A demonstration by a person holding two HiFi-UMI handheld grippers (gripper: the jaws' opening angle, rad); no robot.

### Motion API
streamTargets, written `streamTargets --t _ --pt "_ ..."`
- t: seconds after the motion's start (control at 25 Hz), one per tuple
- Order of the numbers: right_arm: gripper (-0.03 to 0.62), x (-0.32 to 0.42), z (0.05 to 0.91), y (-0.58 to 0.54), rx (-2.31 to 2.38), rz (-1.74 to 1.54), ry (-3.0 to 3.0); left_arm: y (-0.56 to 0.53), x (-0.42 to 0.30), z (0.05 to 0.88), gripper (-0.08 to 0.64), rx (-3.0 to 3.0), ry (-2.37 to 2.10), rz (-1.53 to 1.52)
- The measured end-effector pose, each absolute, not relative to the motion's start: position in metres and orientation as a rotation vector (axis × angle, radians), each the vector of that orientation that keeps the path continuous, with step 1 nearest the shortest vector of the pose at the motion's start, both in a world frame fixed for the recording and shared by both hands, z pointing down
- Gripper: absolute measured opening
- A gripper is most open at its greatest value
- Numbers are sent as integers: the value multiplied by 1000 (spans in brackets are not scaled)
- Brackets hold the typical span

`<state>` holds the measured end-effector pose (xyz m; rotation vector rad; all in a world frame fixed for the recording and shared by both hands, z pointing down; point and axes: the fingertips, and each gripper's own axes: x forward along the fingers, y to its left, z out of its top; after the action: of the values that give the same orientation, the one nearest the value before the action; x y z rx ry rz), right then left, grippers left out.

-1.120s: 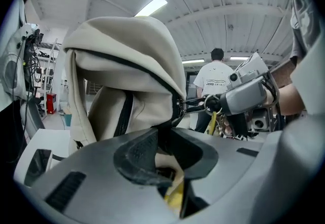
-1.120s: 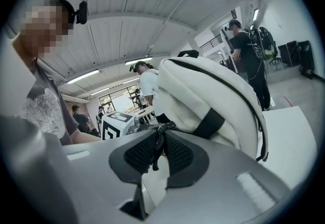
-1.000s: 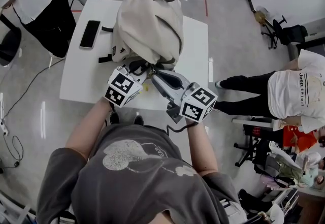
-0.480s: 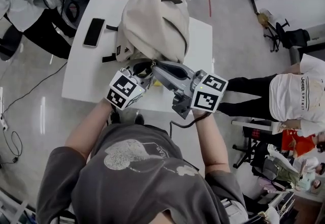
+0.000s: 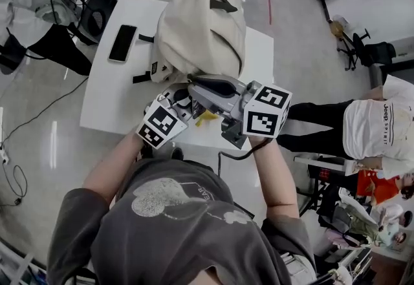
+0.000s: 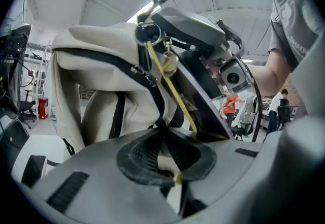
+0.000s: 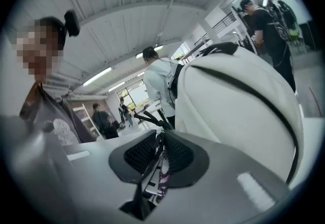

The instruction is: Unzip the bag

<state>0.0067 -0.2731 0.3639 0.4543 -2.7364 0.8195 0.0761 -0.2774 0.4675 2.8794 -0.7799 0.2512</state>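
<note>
A cream backpack point(image 5: 200, 25) with black zips lies on the white table point(image 5: 110, 96). Both grippers meet at its near end. My left gripper point(image 5: 183, 97) pinches the bag's black zip edge point(image 6: 161, 125); its jaws have just been closing on that edge. A yellow cord point(image 6: 172, 91) runs from a metal ring down to these jaws. In the left gripper view my right gripper point(image 6: 151, 31) sits above at that ring. My right gripper point(image 7: 161, 139) is shut on a thin black zipper pull, and the bag point(image 7: 238, 106) bulges to its right.
A black phone point(image 5: 123, 43) lies on the table's far left part, beside the bag's black straps point(image 5: 139, 75). A person in a white shirt point(image 5: 372, 128) stands right of the table. Another person point(image 5: 52, 51) and cables are at the upper left. Office chairs stand around.
My right gripper has risen and swung toward the right, its marker cube now higher beside the bag. The left gripper stays at the bag's near end. A yellow cord now shows below the jaws.
</note>
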Motion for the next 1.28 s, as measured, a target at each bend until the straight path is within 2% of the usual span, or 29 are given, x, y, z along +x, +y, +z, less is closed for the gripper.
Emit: streamTargets --t 0.16,0.44,1.0,1.28 --pt "51 -22 397 -257 374 504 -2514 -273 71 478 49 2864 -774 222" --pt "51 -31 407 -280 434 892 -2573 -275 73 485 46 2849 -741 180" --pt "51 -80 370 -332 580 1048 -2658 -280 73 488 46 2841 -707 118" --pt "52 -88 360 -344 703 994 -2704 -278 70 491 48 2832 -697 91"
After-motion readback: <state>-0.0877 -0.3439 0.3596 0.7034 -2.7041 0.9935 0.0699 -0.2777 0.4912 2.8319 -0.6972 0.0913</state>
